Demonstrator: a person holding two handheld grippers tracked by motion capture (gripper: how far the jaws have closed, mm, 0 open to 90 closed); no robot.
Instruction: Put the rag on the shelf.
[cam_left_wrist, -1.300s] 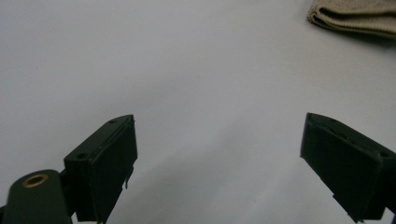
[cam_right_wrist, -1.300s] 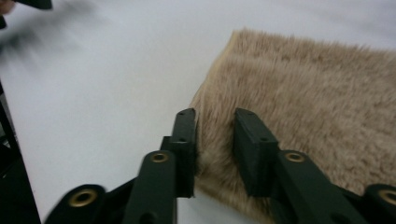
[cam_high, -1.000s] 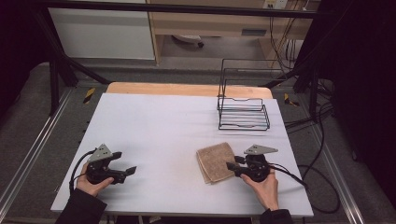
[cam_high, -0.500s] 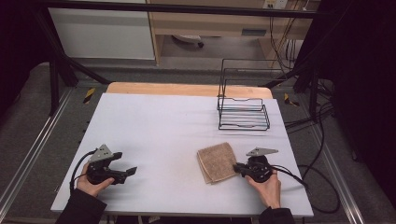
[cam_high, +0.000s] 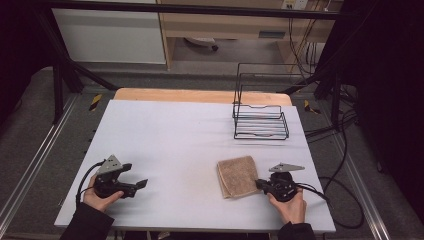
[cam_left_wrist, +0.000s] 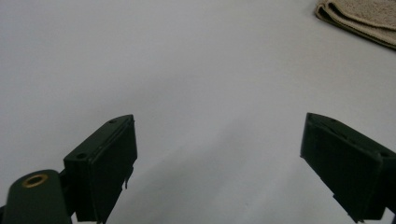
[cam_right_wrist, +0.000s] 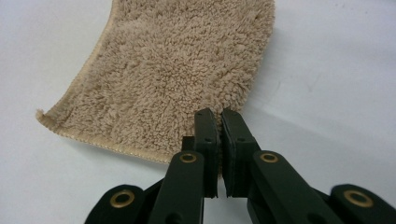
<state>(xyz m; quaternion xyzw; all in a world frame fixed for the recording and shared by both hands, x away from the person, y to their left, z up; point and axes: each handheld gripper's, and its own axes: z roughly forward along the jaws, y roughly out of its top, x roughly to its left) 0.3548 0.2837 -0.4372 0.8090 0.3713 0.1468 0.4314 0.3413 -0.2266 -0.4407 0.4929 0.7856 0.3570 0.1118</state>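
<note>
Far right on the white table (cam_high: 190, 135): black wire rack (cam_high: 260, 120), two tiers of thin rod, upright, nothing visible on either tier. Well apart from the towel and from both grippers.

Near right on the table: folded tan towel (cam_high: 238, 175), lying flat, fluffy pile up, stitched hem along one side. Seen close in the right gripper view as towel (cam_right_wrist: 177, 70), its near corner running in between the black jaws. Seen in the left gripper view as a strip of towel (cam_left_wrist: 364, 18) at the upper right, far off from that gripper.

Right gripper (cam_high: 261, 184), near right, held in the person's right hand (cam_high: 290, 205), pointing left at the towel's right edge. In the right gripper view, right gripper (cam_right_wrist: 219, 116) with jaws just drawn together, nearly parallel, only a thin slit between them, clamped on the towel's near edge at its corner. Towel still flat on the table, not lifted.

Left gripper (cam_high: 135, 180), near left, held in the left hand (cam_high: 100, 197), resting low on bare table, pointing right. In the left gripper view, left gripper (cam_left_wrist: 219, 144) with jaws spread wide, released, nothing between them but white tabletop, touching nothing.
</note>
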